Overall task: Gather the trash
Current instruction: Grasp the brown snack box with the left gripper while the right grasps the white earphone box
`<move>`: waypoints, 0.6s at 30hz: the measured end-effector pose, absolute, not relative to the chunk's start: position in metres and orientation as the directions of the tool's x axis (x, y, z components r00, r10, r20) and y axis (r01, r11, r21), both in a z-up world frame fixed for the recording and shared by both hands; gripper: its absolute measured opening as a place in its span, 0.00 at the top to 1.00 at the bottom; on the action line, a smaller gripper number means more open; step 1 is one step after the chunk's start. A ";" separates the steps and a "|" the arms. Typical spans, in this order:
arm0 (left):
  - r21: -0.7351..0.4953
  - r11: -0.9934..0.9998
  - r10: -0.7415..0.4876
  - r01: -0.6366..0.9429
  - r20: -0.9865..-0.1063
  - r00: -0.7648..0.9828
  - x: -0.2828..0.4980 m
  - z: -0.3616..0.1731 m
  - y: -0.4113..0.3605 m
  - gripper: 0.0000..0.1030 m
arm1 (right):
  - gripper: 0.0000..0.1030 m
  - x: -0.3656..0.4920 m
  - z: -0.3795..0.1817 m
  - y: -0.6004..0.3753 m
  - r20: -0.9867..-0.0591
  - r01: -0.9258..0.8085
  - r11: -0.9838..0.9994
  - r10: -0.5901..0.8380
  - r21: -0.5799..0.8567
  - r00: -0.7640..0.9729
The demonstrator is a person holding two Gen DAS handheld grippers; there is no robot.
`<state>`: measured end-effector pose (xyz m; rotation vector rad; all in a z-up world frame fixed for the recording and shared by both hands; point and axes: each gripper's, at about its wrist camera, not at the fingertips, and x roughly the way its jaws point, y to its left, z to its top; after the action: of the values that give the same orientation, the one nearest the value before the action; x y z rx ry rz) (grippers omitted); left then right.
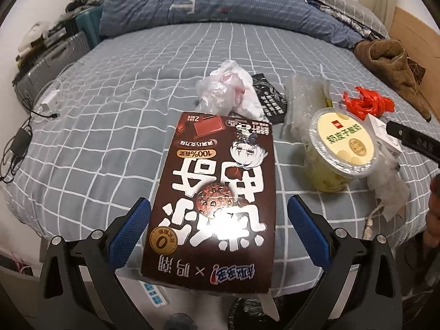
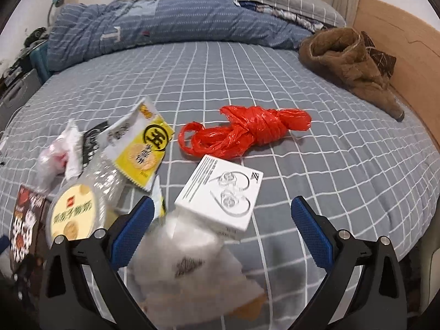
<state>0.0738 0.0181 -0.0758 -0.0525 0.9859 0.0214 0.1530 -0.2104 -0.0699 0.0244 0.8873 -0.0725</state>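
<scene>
Left gripper (image 1: 218, 220) spread wide around a brown snack box (image 1: 217, 198) on the checked bed (image 1: 110, 126); right gripper (image 2: 222, 217) likewise released, white box (image 2: 220, 195) at twelve o'clock between its fingers.

— What's the surface?
— A bed under a grey sheet (image 2: 275, 88) with a white grid.

— And at the far end?
— A rumpled blue striped duvet (image 2: 170, 19), with a grey checked pillow (image 2: 288, 0) beside it.

— On the right?
— A brown fleece garment (image 2: 352, 63) against the wooden bed frame (image 2: 398, 33).

— Left edge?
— A grey suitcase (image 1: 52, 60), and black cables (image 1: 19, 143) on the sheet.
</scene>
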 end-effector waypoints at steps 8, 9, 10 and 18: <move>0.014 0.999 0.030 -0.034 -0.846 0.533 0.090 -0.083 0.017 0.05 | 0.07 0.190 -0.089 -0.212 -0.829 0.103 0.995 -0.068 -0.012 0.555; 0.018 0.999 0.034 -0.035 -0.849 0.528 0.092 -0.084 0.018 0.05 | 0.07 0.192 -0.091 -0.213 -0.833 0.107 0.994 -0.066 -0.009 0.549; 0.019 0.999 0.035 -0.036 -0.851 0.524 0.093 -0.085 0.019 0.05 | 0.07 0.195 -0.094 -0.214 -0.840 0.114 0.993 -0.068 -0.007 0.539; -0.005 1.000 -0.009 0.010 -0.873 0.488 0.101 -0.087 0.020 0.05 | 0.07 0.204 -0.104 -0.223 -0.867 0.138 0.990 -0.036 0.038 0.498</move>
<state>0.1008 0.0199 -0.0871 0.0005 1.0614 -0.0114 0.2042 -0.2232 -0.1042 0.1077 1.0452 -0.1058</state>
